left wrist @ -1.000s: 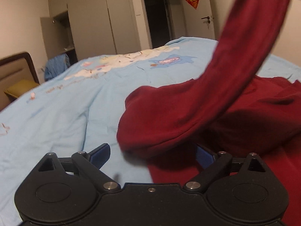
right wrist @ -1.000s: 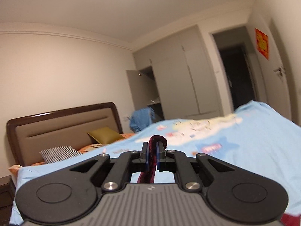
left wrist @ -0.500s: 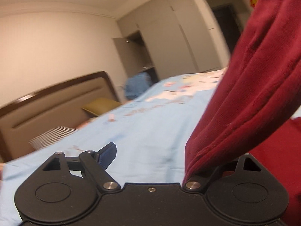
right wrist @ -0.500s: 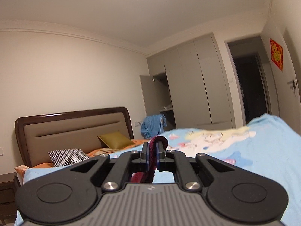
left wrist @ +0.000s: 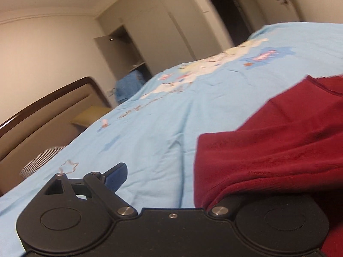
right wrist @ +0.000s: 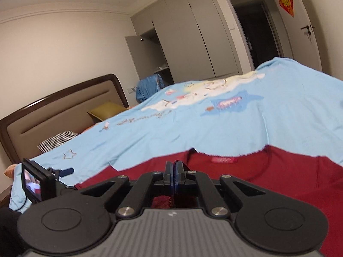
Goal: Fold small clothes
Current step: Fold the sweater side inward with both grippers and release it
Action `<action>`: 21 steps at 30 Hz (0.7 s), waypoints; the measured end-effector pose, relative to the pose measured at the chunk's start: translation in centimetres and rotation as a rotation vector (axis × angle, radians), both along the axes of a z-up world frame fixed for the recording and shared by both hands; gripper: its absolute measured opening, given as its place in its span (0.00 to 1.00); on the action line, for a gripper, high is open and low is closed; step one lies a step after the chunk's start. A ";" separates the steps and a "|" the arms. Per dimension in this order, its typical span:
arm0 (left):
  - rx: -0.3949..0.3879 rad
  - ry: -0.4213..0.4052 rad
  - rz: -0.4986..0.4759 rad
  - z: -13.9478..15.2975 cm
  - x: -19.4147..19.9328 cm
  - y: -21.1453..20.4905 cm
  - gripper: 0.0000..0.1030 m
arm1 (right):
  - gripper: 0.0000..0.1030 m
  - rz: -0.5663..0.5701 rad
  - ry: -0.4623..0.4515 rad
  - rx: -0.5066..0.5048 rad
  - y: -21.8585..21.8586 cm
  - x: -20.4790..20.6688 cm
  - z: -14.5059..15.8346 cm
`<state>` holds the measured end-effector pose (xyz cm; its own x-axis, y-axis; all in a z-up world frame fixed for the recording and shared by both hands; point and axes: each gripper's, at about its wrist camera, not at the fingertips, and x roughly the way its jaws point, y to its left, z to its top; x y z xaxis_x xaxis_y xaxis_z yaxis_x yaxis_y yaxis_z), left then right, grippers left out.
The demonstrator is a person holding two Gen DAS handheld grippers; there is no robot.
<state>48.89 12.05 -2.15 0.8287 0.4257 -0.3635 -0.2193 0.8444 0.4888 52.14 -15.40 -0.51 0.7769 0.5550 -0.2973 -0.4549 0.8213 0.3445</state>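
While the red garment (right wrist: 289, 175) lies spread over the light blue quilt (right wrist: 214, 128) across the lower half of the right wrist frame, the right gripper (right wrist: 173, 169) sits at lower centre with its two fingers pressed together on a fold of that red fabric, a strip of it showing between the linkage just behind the pads. A neckline with a red label shows just right of centre, above the gripper. At the lower left of that frame the left gripper (right wrist: 64, 172) appears with its small camera screen. In the left wrist frame the red garment (left wrist: 278, 150) fills the right side and drapes over the right finger, hiding it; the left finger (left wrist: 116, 175) with its blue pad stands clear at lower left, so the fingers look spread apart. A brown headboard (right wrist: 53, 107) sits at mid left, a grey wardrobe (right wrist: 188, 32) at upper centre
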 end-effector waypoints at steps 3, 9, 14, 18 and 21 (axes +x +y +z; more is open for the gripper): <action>0.013 0.042 -0.087 -0.2 -0.1 0.6 0.96 | 0.02 -0.005 0.007 -0.002 -0.3 0.1 -0.2; -0.075 0.167 -0.235 0.9 -0.7 2.1 0.99 | 0.02 -0.018 -0.026 -0.012 -0.3 -0.1 1.3; -0.168 0.242 -0.350 1.6 -2.4 3.5 0.99 | 0.02 -0.020 -0.014 -0.035 -0.4 -0.4 1.1; -0.304 0.258 -0.427 2.0 -3.7 4.9 0.99 | 0.02 -0.019 0.027 -0.065 -0.6 -0.6 -0.2; -0.457 0.232 -0.415 2.3 -3.5 6.2 0.99 | 0.02 -0.029 0.057 -0.080 -0.8 -0.8 -1.4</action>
